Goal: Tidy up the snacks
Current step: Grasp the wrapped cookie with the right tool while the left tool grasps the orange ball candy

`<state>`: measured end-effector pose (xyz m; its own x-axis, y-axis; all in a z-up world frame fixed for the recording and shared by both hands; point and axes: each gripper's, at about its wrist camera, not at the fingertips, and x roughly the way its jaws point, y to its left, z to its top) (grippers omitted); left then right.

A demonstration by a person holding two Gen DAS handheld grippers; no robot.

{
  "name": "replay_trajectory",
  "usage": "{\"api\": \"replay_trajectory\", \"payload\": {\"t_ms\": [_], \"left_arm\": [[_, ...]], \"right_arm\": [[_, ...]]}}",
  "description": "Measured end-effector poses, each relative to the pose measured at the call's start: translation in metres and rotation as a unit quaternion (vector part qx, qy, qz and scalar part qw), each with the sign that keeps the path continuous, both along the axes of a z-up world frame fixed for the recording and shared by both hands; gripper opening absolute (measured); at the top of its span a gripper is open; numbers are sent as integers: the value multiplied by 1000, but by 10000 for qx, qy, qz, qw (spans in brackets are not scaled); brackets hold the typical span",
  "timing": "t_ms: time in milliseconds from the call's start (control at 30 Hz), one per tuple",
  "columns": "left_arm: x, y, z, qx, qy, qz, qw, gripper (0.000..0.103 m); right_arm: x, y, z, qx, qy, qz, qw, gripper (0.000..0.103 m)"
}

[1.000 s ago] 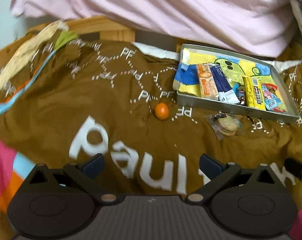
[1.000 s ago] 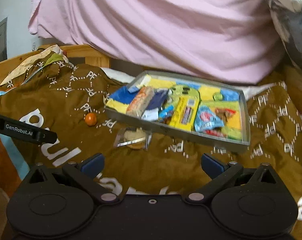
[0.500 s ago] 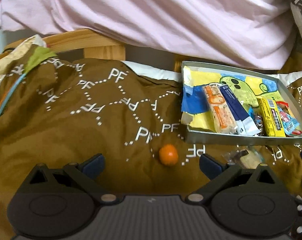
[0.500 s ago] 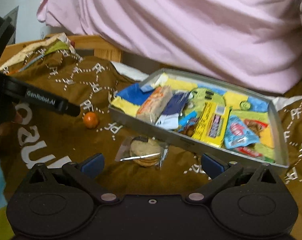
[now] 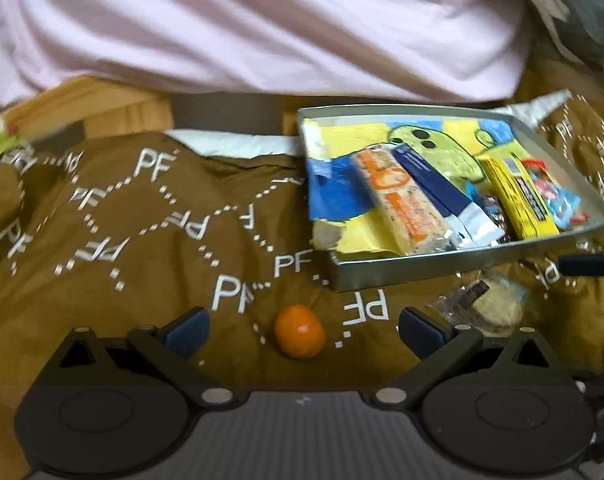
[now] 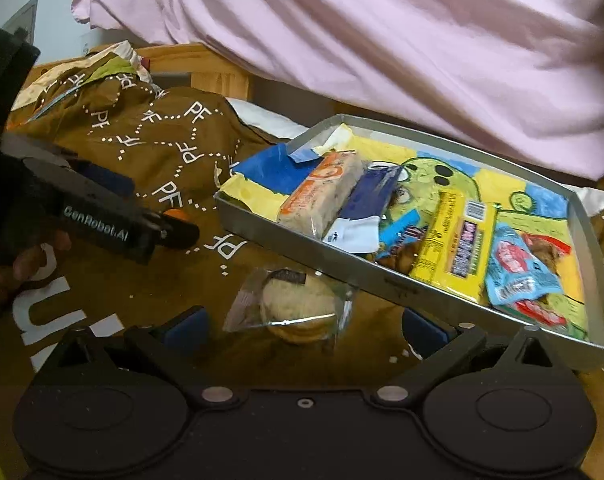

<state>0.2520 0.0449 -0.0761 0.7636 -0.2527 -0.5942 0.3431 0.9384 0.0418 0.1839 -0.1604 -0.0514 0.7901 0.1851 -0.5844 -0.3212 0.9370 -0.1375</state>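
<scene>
Both grippers have closed in: the left gripper, jaws spread, now flanks the small orange candy on the brown blanket. Right gripper, equally wide, frames the wrapped cookie just beside the metal snack tray.

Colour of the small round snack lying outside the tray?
Orange round snack, glossy; clearest in the left wrist view.
</scene>
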Motion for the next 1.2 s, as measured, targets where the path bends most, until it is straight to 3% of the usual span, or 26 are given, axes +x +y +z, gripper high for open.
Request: {"api": "replay_trajectory", "payload": {"t_ms": [200, 467, 533, 600, 633, 700, 800, 1200], "left_arm": [[6, -7, -6, -2, 122, -319, 9994, 100], [19, -6, -15, 73, 414, -533, 9977, 82], [20, -3, -15, 24, 457, -486, 9978, 74], [20, -2, -15, 32, 476, -436, 9979, 63], [20, -2, -16, 26, 512, -433, 9977, 55], [21, -2, -16, 3, 554, -406, 9976, 50], [19, -2, -15, -24, 587, -375, 9976, 33], [0, -9, -5, -296, 896, 57, 9955, 32]], "right_arm": [[17, 1, -7, 105, 184, -9, 9998, 102], [38, -9, -12, 582, 477, -118, 9971, 95], [40, -10, -13, 644, 522, -109, 9965, 93], [40, -9, -14, 661, 561, -51, 9962, 84], [40, -8, -14, 657, 565, -23, 9962, 83], [38, -6, -13, 611, 530, 20, 9967, 82], [37, -5, -12, 601, 487, 49, 9970, 79], [28, -1, -10, 517, 516, 253, 9970, 68]]}}
